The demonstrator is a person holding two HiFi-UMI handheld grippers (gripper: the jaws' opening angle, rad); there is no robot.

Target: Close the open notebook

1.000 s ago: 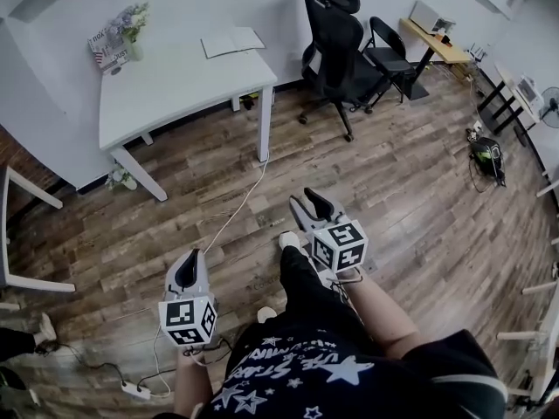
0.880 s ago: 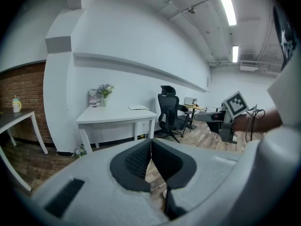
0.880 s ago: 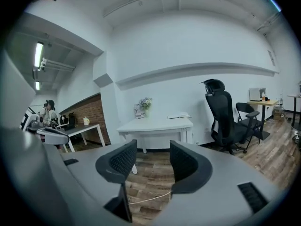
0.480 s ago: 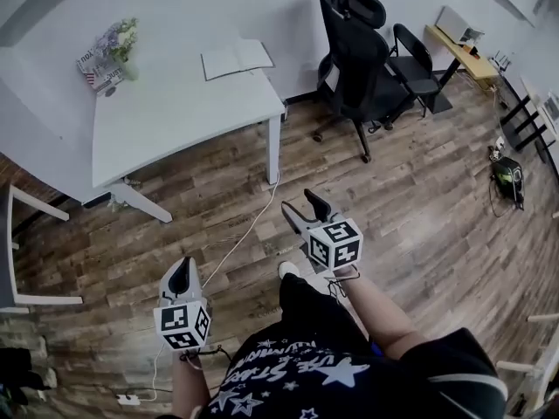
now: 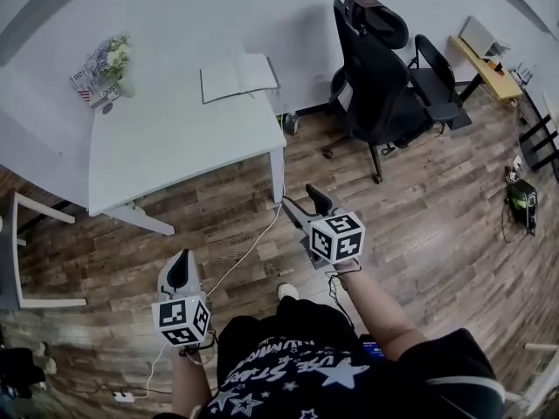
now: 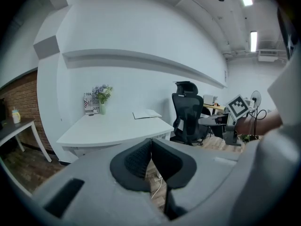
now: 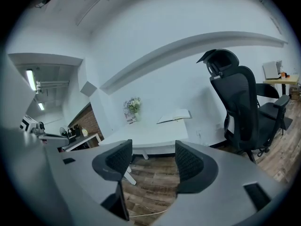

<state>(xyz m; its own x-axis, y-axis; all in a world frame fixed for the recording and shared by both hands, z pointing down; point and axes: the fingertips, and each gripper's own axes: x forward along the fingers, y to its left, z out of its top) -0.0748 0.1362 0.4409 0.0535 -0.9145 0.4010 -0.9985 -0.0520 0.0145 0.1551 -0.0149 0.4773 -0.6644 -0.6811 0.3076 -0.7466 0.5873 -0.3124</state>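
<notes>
Approach: open notebook [image 5: 238, 77] at the far edge of the bench [image 5: 175, 138], well apart from the left tongs [image 5: 181, 267], together and empty, and the right tongs [image 5: 304, 202], opening on nothing; probably best to aim for one cover's outer edge

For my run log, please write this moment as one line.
notebook: open, on white table | left gripper: shut, empty | right gripper: jaws opening, empty | contact with notebook: none
</notes>
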